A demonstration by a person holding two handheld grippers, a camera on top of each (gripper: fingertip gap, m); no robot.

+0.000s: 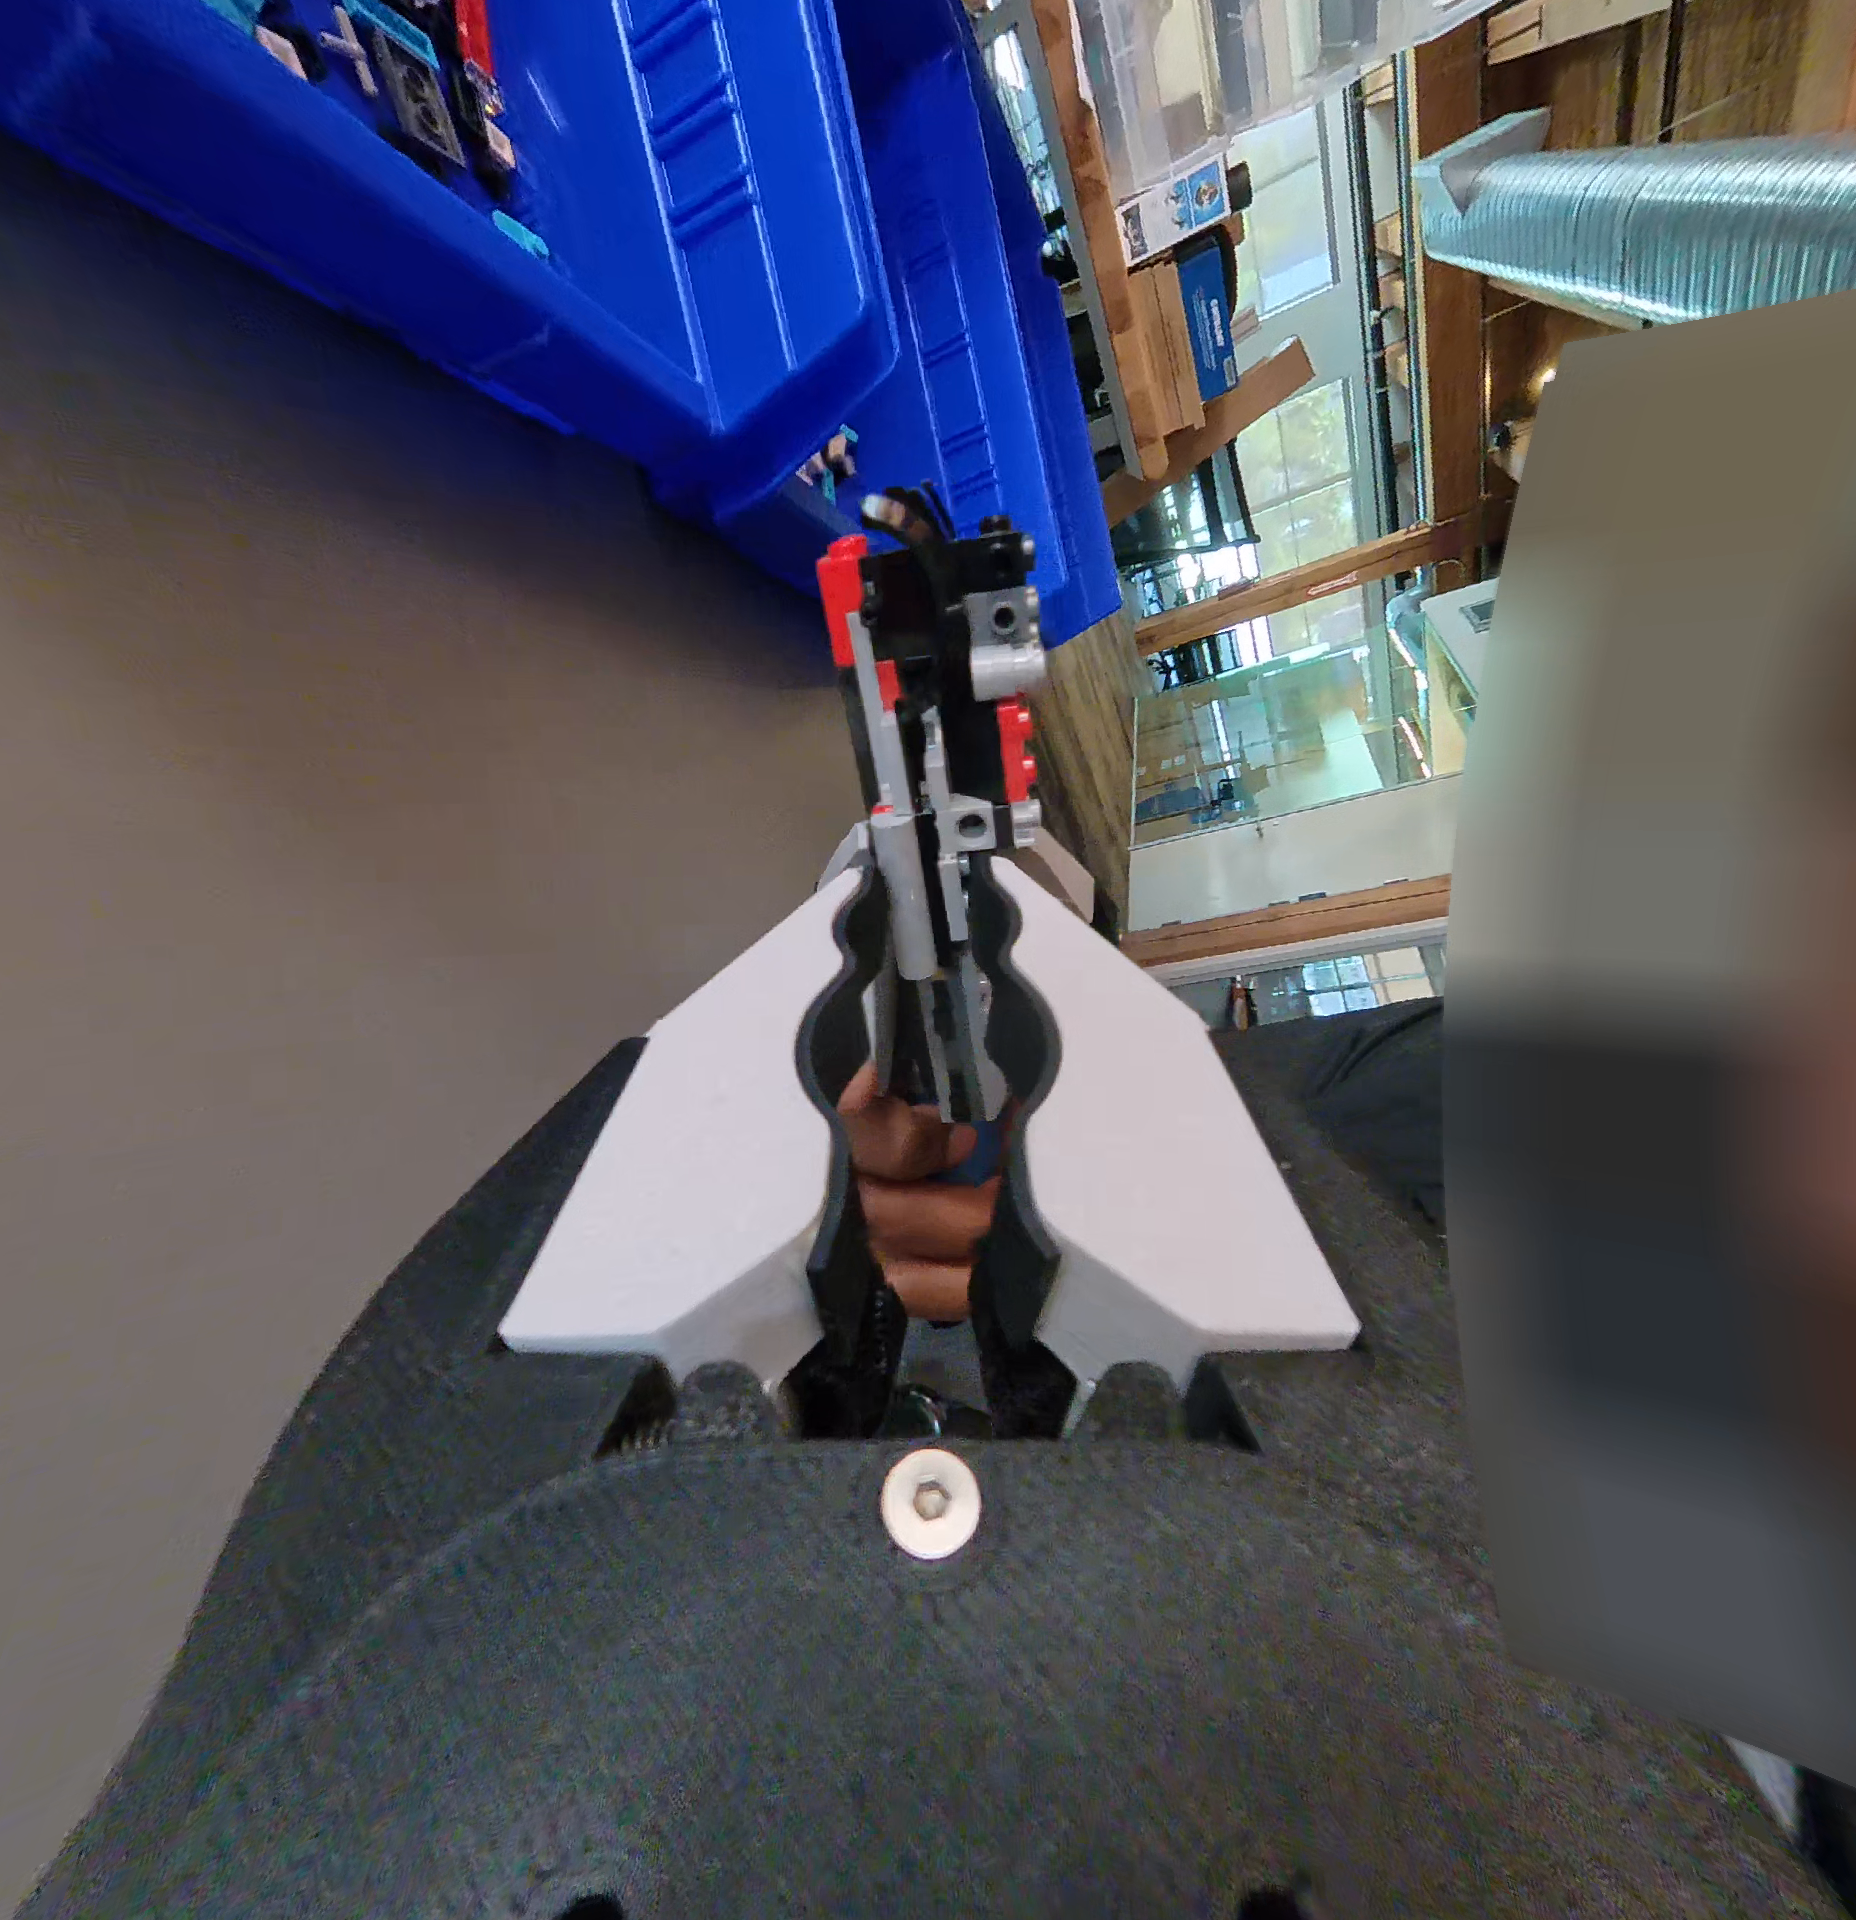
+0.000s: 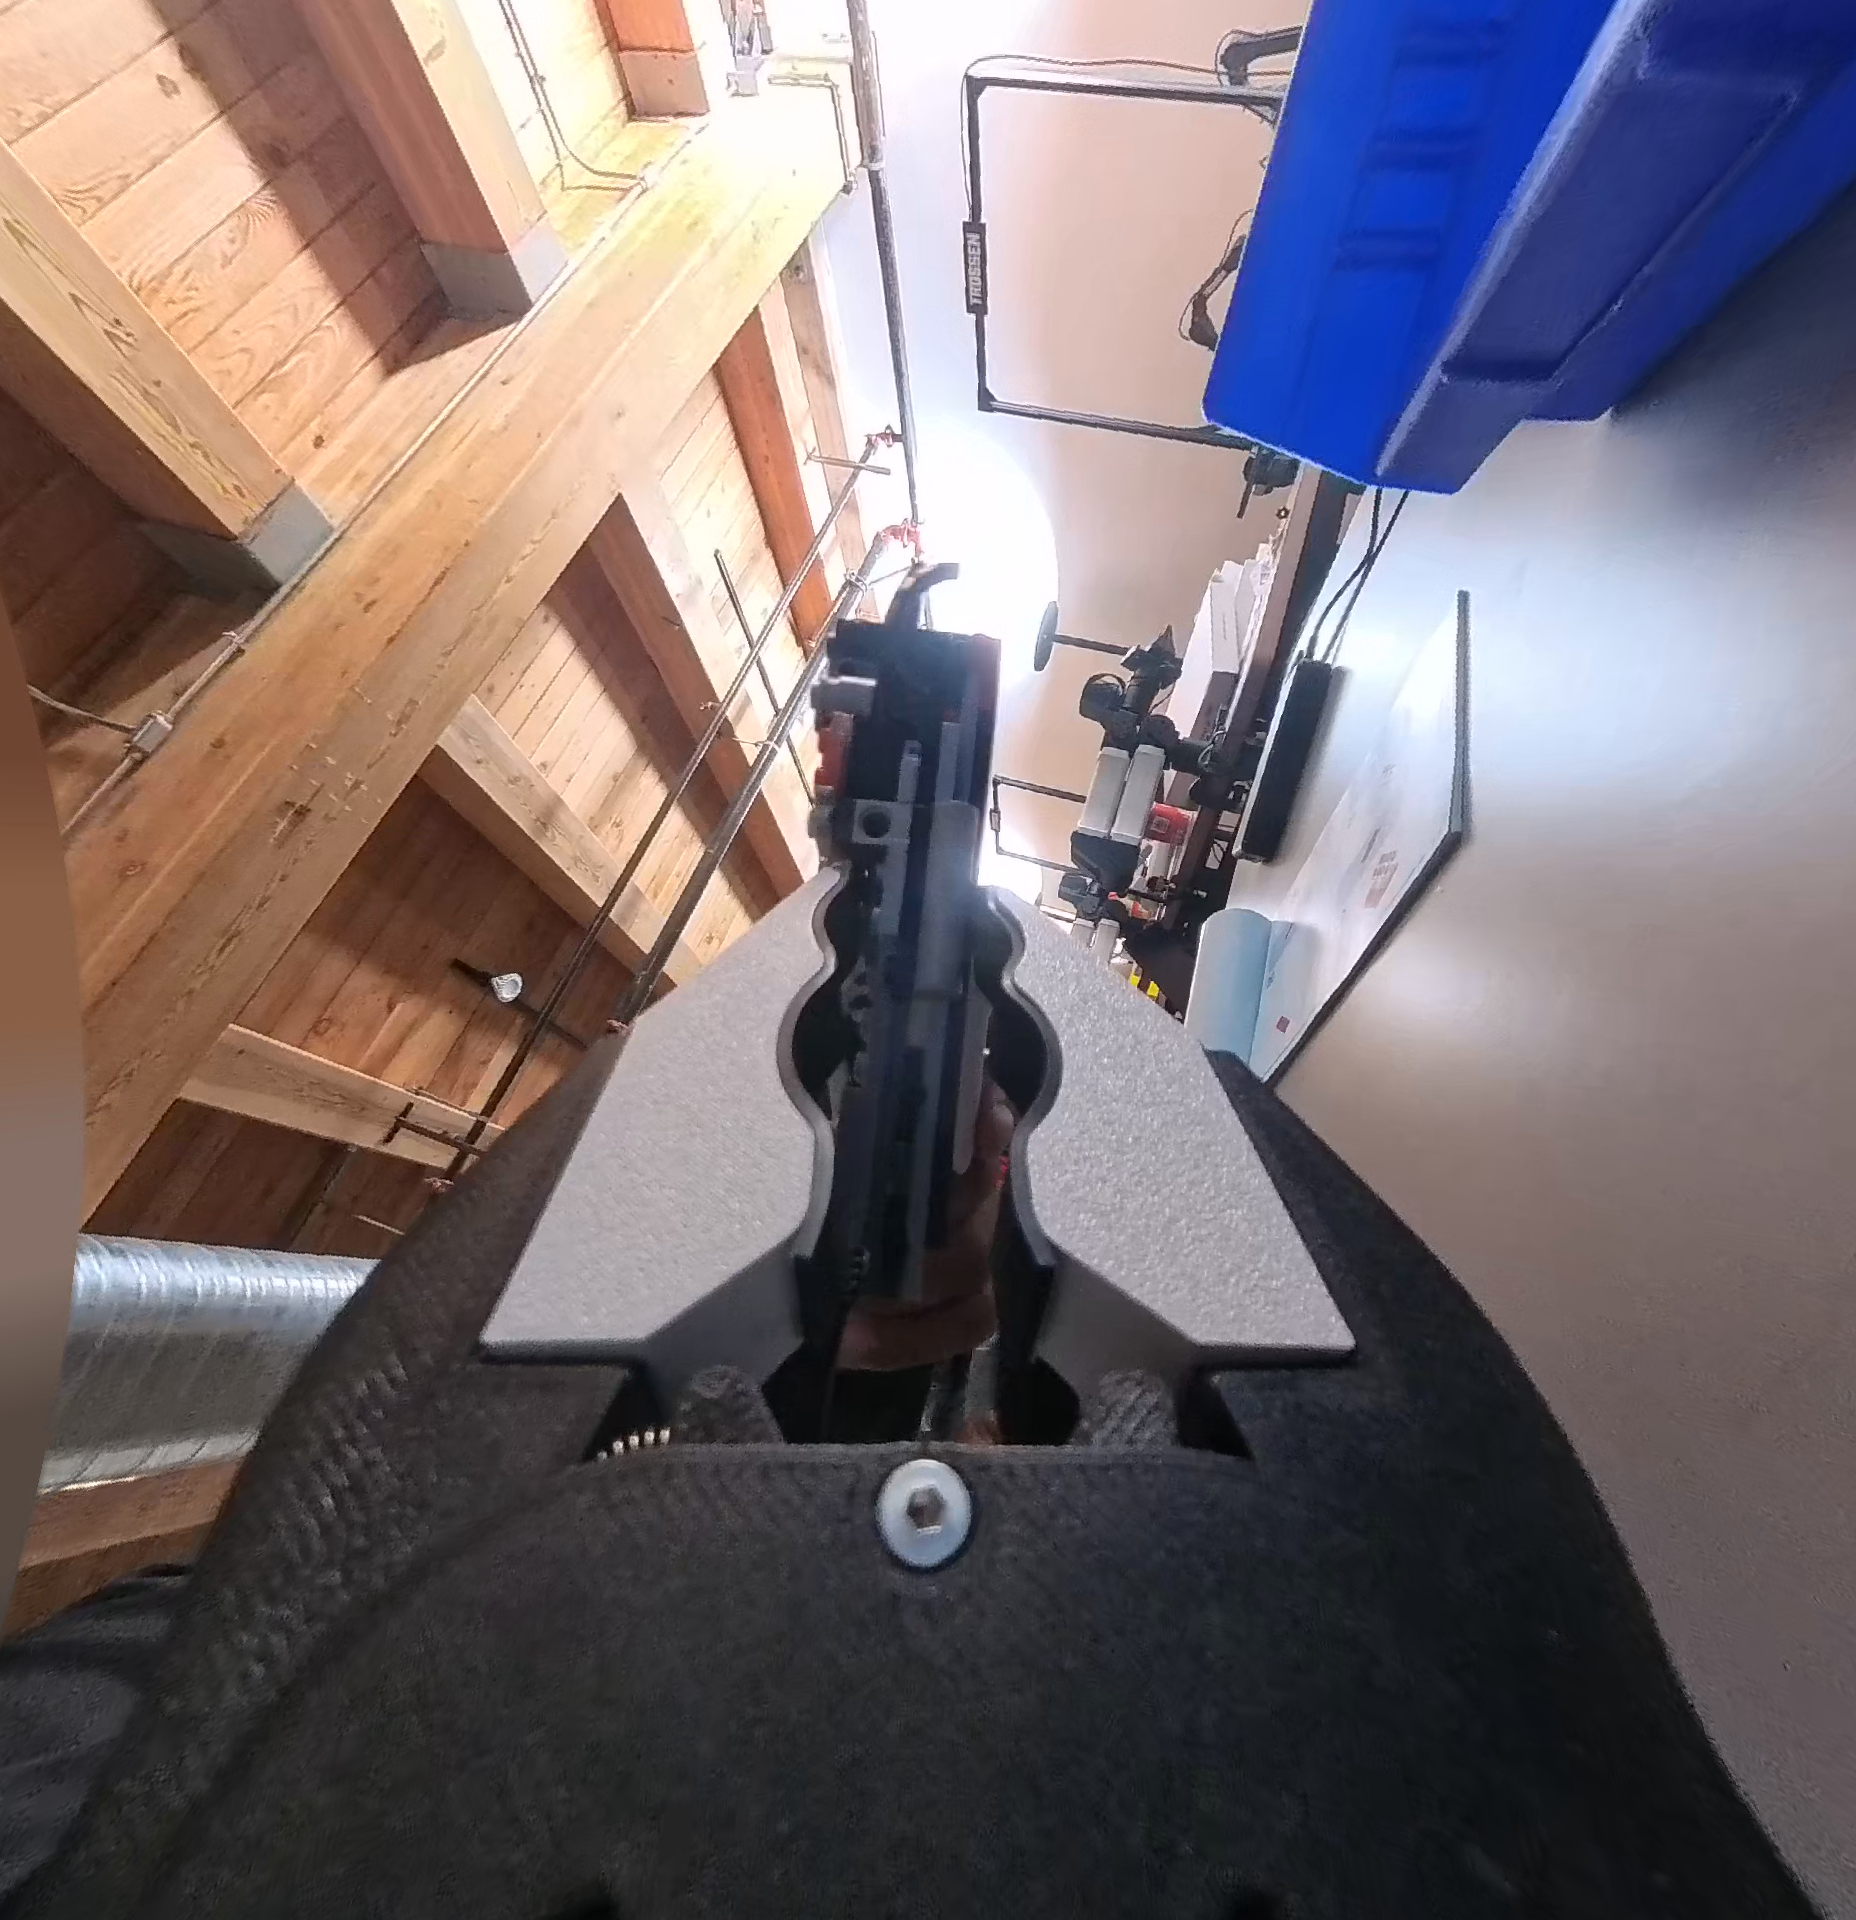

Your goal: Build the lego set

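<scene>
In the left wrist view, your left gripper (image 1: 929,914) sits at the middle of the frame with its two white fingers (image 1: 737,1122) closed in on a lego model (image 1: 929,707). The model is a narrow stack of black, grey and red pieces; its lower part is pinched between the dark wavy inner pads, and its upper part sticks out past the fingertips toward the upper middle of the frame. Behind the pads you can see a hand (image 1: 919,1195) wrapped around something blue. A blue bin (image 1: 612,260) fills the upper left, holding small loose pieces (image 1: 425,114) in grey, teal, red and black at the top left corner. The grey table (image 1: 332,675) takes up the left side. In the upper right a ribbed silver duct (image 1: 1672,223) runs across, and left of it stands a blue box (image 1: 1210,322) with print too small to make out.

In the right wrist view, your right gripper (image 2: 908,914) is likewise at centre frame, its grey-white fingers (image 2: 685,1143) pressed onto the same lego model (image 2: 903,790), which looks dark against the bright background and pokes up beyond the tips. A blue bin (image 2: 1526,229) occupies the upper right corner, above the grey table (image 2: 1630,935). A white board (image 2: 1391,821) with small printed marks lies at right centre. A black frame (image 2: 981,260) at top centre carries a vertical lettered label. Wooden ceiling beams (image 2: 332,520) cover the left side.
</scene>
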